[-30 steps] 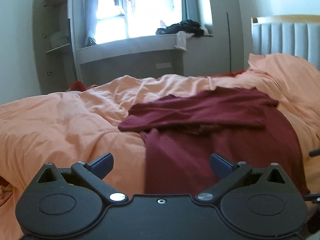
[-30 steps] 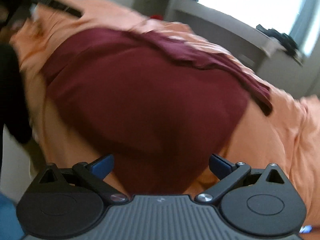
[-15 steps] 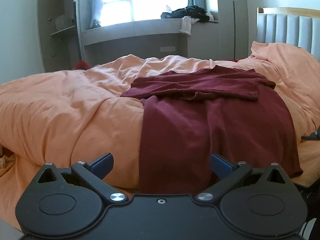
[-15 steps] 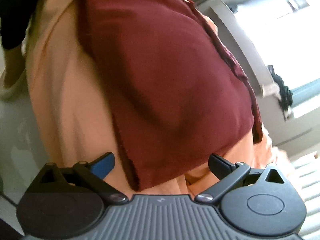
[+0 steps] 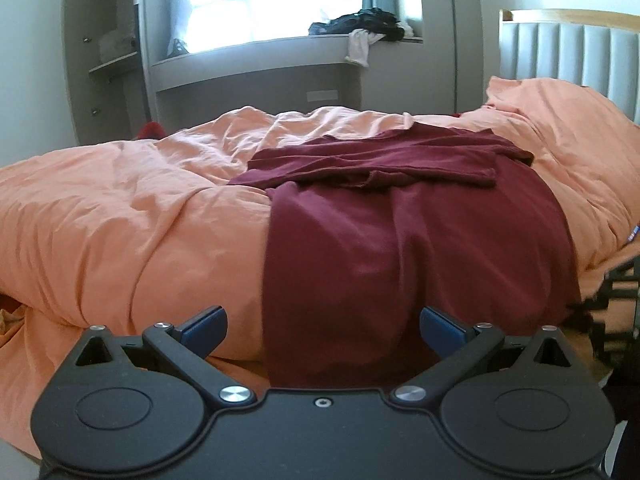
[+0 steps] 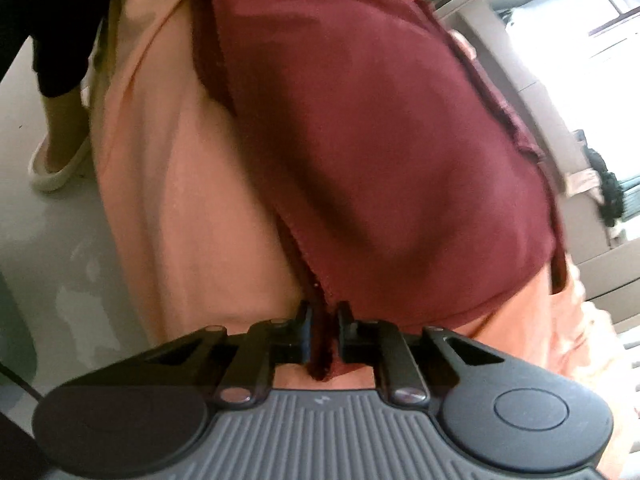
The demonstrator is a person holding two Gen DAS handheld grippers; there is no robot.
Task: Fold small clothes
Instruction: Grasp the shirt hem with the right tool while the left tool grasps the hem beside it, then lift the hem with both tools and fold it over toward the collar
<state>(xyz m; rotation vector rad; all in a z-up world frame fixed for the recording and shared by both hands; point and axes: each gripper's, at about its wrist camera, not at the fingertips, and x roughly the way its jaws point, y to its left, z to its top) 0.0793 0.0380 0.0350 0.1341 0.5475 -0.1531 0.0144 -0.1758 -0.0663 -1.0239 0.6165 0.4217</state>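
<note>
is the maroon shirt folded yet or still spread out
Partly folded: the maroon shirt has its sleeves folded across the top, and its body lies spread over the orange duvet.

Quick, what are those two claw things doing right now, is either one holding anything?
Left gripper: open, holding nothing.
Right gripper: just closed on the maroon shirt's hem.

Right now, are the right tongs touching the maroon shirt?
Touching. In the right wrist view the right tongs, which have just been closing, pinch the maroon shirt hem between their pads.
</note>
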